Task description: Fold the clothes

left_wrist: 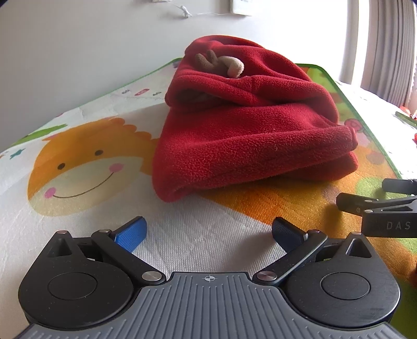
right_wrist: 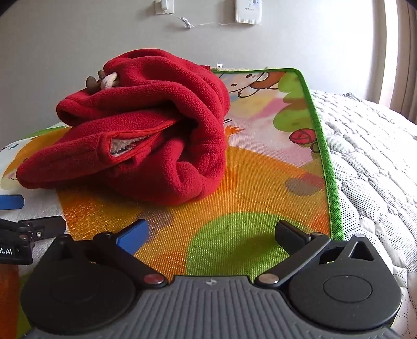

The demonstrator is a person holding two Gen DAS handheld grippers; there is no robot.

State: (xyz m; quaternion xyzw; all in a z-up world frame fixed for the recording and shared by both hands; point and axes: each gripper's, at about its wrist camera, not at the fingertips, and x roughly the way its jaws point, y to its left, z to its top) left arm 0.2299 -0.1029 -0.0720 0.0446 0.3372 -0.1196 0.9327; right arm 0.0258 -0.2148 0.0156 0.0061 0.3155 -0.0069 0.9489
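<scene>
A red fleece garment [left_wrist: 250, 125] lies folded into a thick bundle on a colourful cartoon play mat [left_wrist: 86, 167]. A small brown and beige antler trim [left_wrist: 221, 62] sticks out of its top. The garment also shows in the right wrist view [right_wrist: 146, 135], with a white-lined hem facing the camera. My left gripper [left_wrist: 208, 232] is open and empty, low over the mat, just short of the bundle. My right gripper [right_wrist: 212, 233] is open and empty, in front of the bundle and to its right. The right gripper's side shows in the left wrist view [left_wrist: 378, 208].
The mat's green border [right_wrist: 328, 167] runs along the right, with a white quilted bed cover [right_wrist: 372, 156] beyond it. A grey wall [left_wrist: 78, 52] stands behind, with a socket and cable [right_wrist: 182, 18]. Curtains [left_wrist: 388, 47] hang at the far right.
</scene>
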